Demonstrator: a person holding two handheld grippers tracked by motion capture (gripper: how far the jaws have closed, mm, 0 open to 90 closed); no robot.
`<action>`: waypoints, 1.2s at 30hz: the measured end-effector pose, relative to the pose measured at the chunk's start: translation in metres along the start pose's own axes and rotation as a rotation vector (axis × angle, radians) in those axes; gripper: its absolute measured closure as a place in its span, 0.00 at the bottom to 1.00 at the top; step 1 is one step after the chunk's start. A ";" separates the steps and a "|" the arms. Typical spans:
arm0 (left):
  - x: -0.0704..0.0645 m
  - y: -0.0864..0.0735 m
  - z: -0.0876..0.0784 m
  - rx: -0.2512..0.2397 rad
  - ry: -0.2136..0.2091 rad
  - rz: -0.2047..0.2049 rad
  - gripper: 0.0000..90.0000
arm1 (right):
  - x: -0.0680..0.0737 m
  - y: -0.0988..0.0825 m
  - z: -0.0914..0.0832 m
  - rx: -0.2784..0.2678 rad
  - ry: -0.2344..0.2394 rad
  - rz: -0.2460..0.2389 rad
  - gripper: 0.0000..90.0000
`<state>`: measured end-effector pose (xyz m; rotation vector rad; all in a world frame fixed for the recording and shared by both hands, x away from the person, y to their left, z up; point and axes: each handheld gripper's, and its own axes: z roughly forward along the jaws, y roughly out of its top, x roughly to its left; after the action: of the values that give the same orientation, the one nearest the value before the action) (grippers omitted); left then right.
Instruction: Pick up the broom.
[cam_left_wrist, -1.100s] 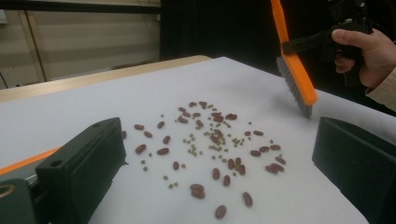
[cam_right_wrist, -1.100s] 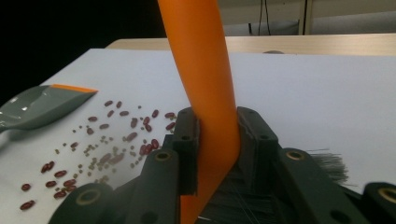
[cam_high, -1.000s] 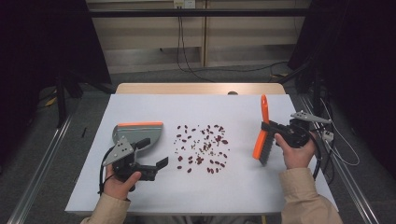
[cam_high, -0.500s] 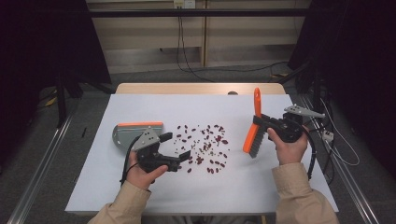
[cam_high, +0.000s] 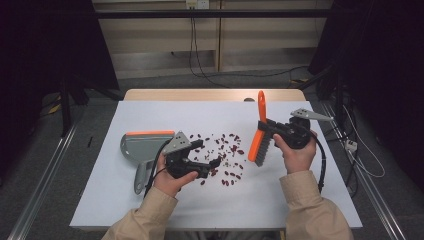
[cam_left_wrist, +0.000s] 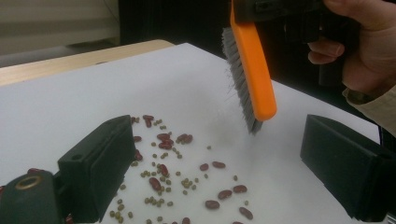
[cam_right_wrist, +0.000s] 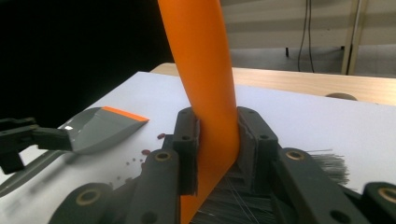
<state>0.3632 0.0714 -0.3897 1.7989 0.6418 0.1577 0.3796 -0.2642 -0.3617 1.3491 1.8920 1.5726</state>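
Red beans and small green ones lie scattered mid-table, also under my left gripper's view. My left gripper hovers at the pile's left edge, pointing right; its jaws stand open with nothing between them and have just been closing a little. A grey dustpan with an orange lip lies flat to its left. My right gripper is shut on the handle of an orange brush, held above the table right of the beans with its bristles toward them. In the right gripper view the handle rises between the pads.
A white sheet covers the table, with a bare wooden strip along the far edge. Cables trail from both grippers; the right one loops off the table's right side. Dark floor and rails flank the table.
My left gripper has moved right, from beside the dustpan's handle to the edge of the beans. The right gripper has carried the brush left toward the pile and slightly up.
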 end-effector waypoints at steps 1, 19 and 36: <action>0.000 0.001 0.001 0.005 -0.003 0.002 0.11 | 0.004 0.002 0.003 0.003 0.005 -0.007 0.79; -0.006 0.004 0.037 0.070 -0.042 -0.025 0.36 | 0.047 0.012 0.037 -0.009 0.050 -0.077 0.79; -0.005 0.003 0.043 0.093 0.054 -0.047 0.78 | 0.062 0.010 0.046 -0.016 0.081 -0.059 0.78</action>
<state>0.3782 0.0315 -0.4003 1.8718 0.7404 0.1474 0.3879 -0.1881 -0.3495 1.2286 1.9438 1.6327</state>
